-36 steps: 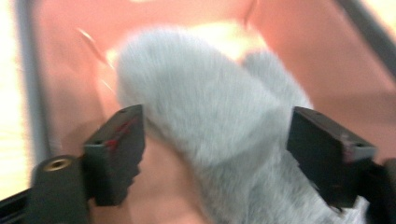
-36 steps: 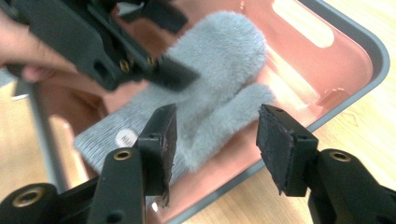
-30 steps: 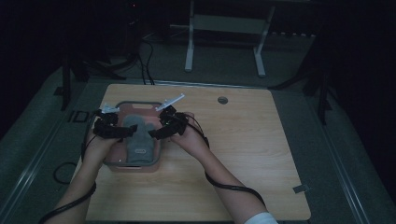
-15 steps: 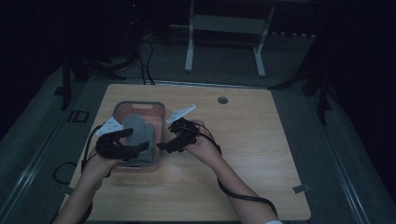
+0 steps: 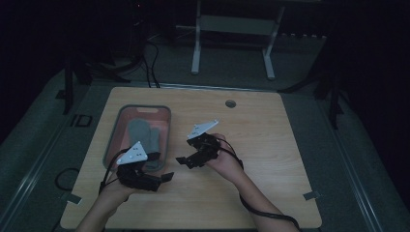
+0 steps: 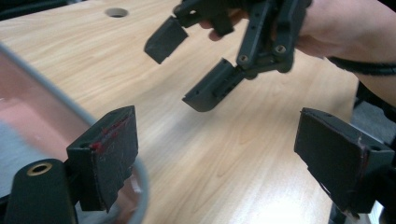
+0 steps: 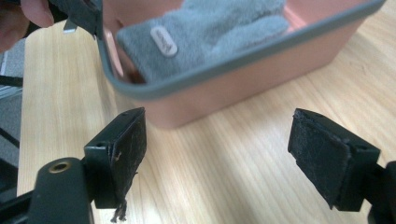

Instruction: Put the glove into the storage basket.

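Surroundings: dim room, dark floor, and a pale wooden tabletop with a round cable hole near its far edge.
Glove: a grey knitted glove lies flat inside the pink bin; in the right gripper view a small oval label is seen on its cuff.
Bin: the pink bin with grey rim stands on the left half of the tabletop, nearer the left edge than the centre.
Left gripper: withdrawn from over the bin toward the near edge, just beside the bin's near end; jaws spread wide, nothing held.
Right gripper: moved off the bin onto bare wood near the tabletop centre, just right of the bin; jaws spread wide, nothing between them.
Change: half a second ago both grippers were working at the bin; both are now clear of it.
Meaning: the glove is judged to be deposited and released, so the placing step appears complete.
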